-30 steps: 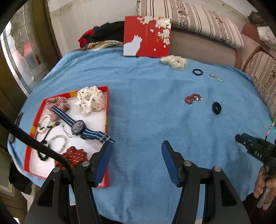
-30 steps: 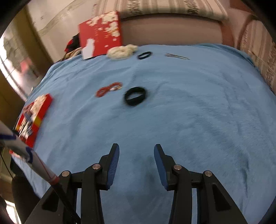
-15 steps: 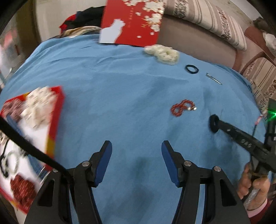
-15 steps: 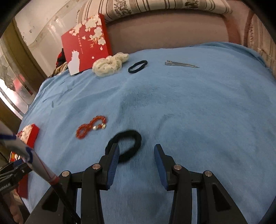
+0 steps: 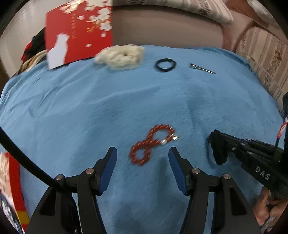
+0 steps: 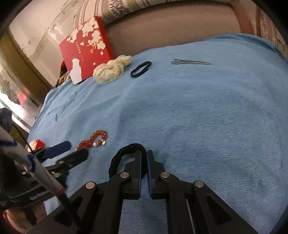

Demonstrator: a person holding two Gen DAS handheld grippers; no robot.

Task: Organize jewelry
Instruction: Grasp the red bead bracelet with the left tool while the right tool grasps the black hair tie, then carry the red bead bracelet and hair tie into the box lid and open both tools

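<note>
Fingers of the right gripper (image 6: pixel 144 156) have just clamped the black hair tie (image 6: pixel 124 153)
Left gripper (image 5: pixel 142 158), fingers spread, has arrived over the red bracelet (image 5: pixel 153 142); both await the tray (image 5: pixel 10 189)

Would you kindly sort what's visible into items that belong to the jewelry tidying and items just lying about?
Job in hand:
- red bead bracelet, ahead of the open left claw
- thick black hair tie, pinched in the right claw
- thin black hair tie
- cream scrunchie
- metal hair clip
- red tray

Lying about:
- red floral box lid
- striped cushion
</note>
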